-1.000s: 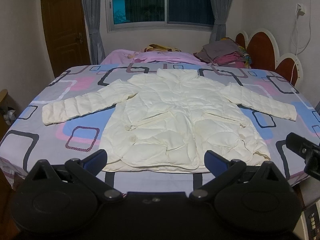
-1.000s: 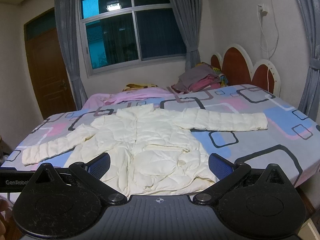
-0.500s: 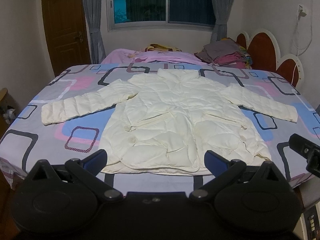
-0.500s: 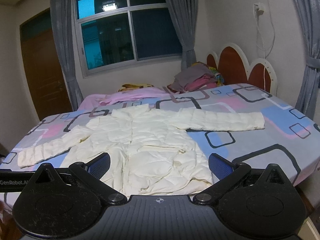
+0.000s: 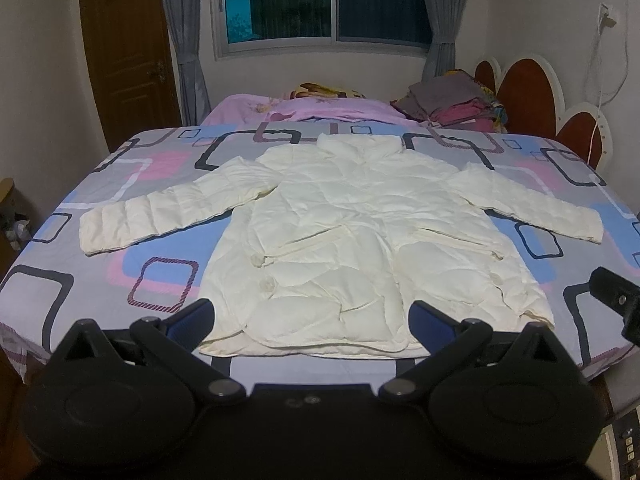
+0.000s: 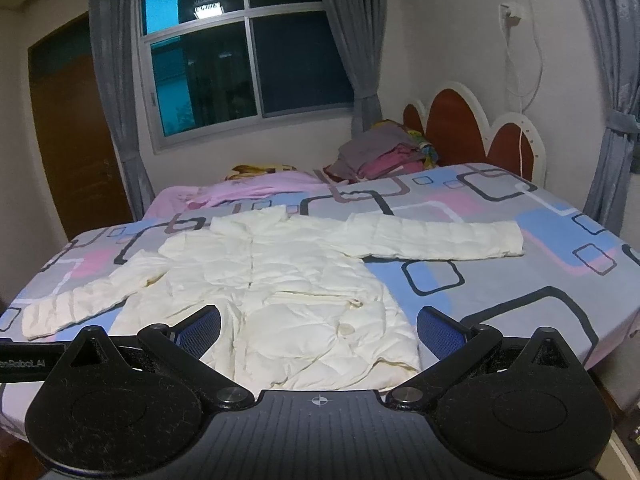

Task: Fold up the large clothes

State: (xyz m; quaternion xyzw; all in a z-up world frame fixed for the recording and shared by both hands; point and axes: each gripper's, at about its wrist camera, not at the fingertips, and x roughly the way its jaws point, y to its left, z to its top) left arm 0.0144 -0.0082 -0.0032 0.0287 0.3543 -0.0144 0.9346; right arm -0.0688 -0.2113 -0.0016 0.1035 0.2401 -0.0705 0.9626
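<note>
A cream quilted puffer jacket lies flat on the bed, front up, collar toward the window, both sleeves spread out sideways. In the right wrist view the same jacket sits left of centre. My left gripper is open, hovering at the bed's near edge just short of the hem. My right gripper is open too, held over the hem's right corner, with nothing between its fingers. Part of the right gripper's body shows at the right edge of the left wrist view.
The bed carries a grey sheet with blue and pink squares. A pink blanket and a pile of folded clothes lie at the far side. A red headboard is right; a wooden door left.
Both views have shifted slightly. In the right wrist view the jacket has slid left and the room sits lower. Neither gripper has touched the jacket, which has kept its shape.
</note>
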